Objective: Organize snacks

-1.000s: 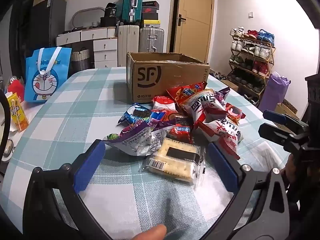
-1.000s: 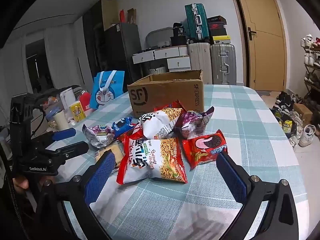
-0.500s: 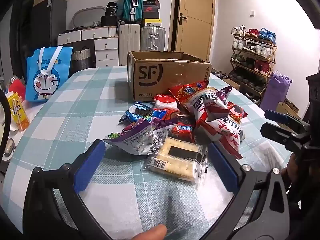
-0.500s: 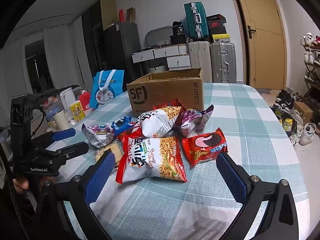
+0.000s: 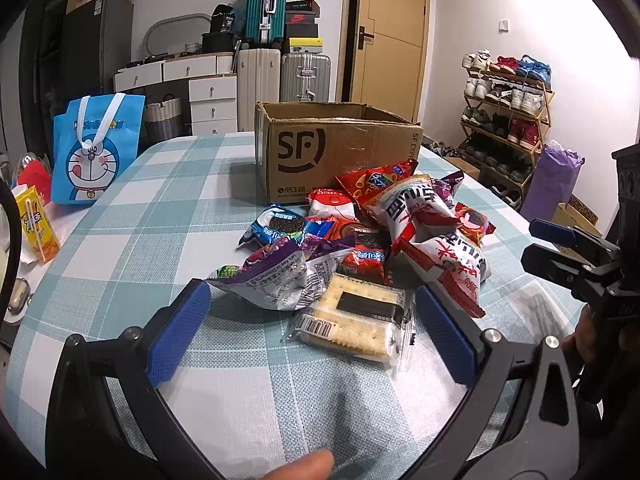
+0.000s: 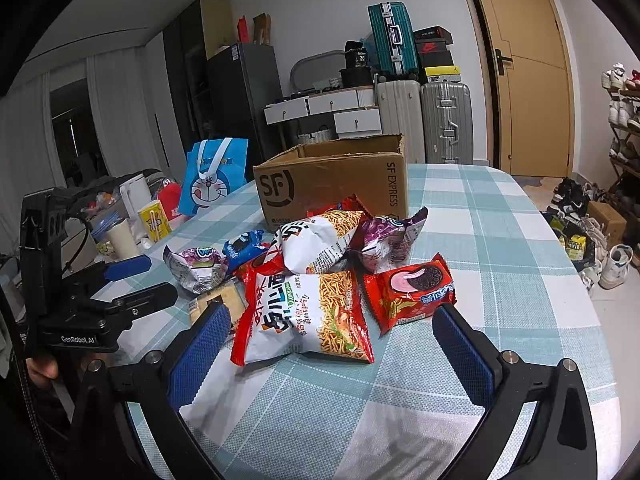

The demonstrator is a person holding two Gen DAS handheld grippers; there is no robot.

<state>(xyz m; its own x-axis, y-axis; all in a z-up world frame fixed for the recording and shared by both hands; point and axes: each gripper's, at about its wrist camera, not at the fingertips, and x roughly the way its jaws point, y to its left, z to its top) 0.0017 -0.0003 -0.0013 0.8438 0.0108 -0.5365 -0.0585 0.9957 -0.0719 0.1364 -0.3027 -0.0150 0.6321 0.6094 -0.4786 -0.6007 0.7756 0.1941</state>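
Grippers wait at the near edge of the snack heap: your left gripper (image 5: pixel 312 328) holds its jaws spread around the cracker pack (image 5: pixel 354 320), your right gripper (image 6: pixel 332 344) spreads wide before the noodle bag (image 6: pixel 308 320); neither grips anything. Beyond, snacks (image 5: pixel 360 232) pile together on the checked tablecloth (image 5: pixel 132 248), just beside the open cardboard box (image 5: pixel 332 152), their likely destination.

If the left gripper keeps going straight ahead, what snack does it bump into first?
Most likely the clear-wrapped cracker pack, lying just ahead between the open left gripper's fingers. The purple packet sits slightly farther off to its left, though depth is uncertain.
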